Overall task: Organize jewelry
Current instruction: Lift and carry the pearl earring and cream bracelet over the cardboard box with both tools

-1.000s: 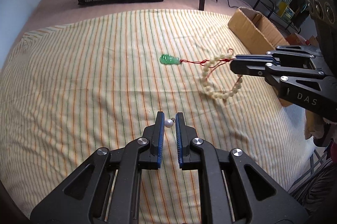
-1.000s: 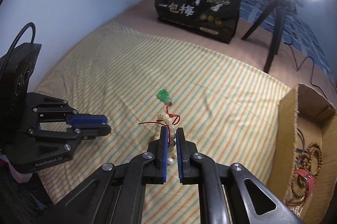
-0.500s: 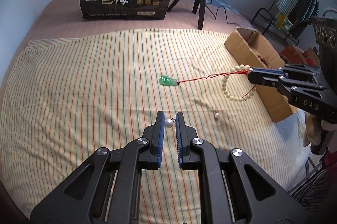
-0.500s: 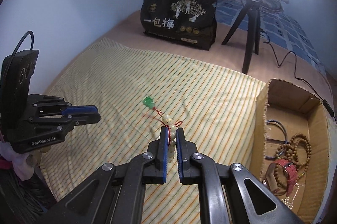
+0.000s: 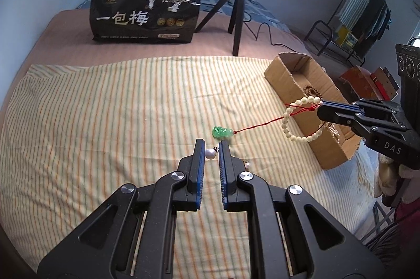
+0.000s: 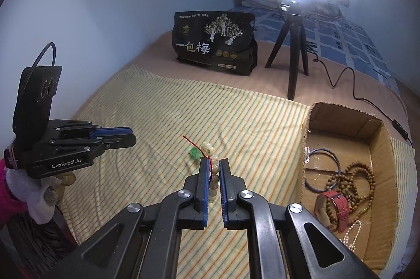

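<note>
Mid-transfer: right claw (image 6: 212,168) clamped on bead bracelet (image 5: 302,121), green pendant (image 5: 221,132) trailing on bed; left claw (image 5: 210,147) pinching pearl earring (image 5: 210,153). Next, I'd guess: clear the cardboard box (image 5: 294,90) wall, release inside.

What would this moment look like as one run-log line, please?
left gripper: shut on pearl earring | right gripper: shut on cream bead bracelet | cardboard box: not reached

Cloth (image 5: 105,105) covers the bed; box (image 5: 294,84) at its right edge holds bracelets (image 6: 359,179); pendant (image 5: 221,132) lies mid-cloth; bag (image 5: 144,14) and tripod (image 5: 236,6) stand behind.
</note>
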`<state>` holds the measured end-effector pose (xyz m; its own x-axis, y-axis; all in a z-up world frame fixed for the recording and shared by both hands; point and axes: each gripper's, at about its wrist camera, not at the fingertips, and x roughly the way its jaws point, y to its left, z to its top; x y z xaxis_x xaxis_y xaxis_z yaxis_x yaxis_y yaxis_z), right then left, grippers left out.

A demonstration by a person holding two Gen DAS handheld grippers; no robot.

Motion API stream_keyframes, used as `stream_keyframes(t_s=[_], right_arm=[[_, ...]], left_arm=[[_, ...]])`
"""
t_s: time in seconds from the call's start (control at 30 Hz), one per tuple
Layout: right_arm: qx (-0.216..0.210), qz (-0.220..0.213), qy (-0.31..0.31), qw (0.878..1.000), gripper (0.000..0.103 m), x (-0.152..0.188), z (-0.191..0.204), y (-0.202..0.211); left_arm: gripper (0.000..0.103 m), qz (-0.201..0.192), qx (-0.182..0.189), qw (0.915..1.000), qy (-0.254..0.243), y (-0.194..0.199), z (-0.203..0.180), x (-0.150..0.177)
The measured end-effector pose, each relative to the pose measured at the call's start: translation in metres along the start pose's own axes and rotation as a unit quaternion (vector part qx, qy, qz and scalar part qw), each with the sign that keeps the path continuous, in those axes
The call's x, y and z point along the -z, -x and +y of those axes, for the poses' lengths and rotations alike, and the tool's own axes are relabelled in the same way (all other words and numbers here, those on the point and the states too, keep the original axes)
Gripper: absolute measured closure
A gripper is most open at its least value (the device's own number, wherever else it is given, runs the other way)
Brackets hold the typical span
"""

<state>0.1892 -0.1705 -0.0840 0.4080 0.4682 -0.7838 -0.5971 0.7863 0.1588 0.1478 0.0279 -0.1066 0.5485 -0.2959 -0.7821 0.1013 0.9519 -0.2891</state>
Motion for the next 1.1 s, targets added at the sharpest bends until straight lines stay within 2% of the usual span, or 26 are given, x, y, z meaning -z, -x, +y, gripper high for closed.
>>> stream_keyframes(t_s=[0.57, 1.1], right_arm=[[-0.042, -0.035, -0.092, 0.994, 0.098, 0.014, -0.044, 0.034], [-0.020, -0.084, -0.131, 0.988, 0.098, 0.022, -0.074, 0.079]], left_arm=[[0.094, -0.004, 0.031, 0.9993, -0.021, -0.010, -0.045, -0.012], [0.094, -0.023, 0.065, 0.9965, -0.047, -0.009, -0.097, -0.027]])
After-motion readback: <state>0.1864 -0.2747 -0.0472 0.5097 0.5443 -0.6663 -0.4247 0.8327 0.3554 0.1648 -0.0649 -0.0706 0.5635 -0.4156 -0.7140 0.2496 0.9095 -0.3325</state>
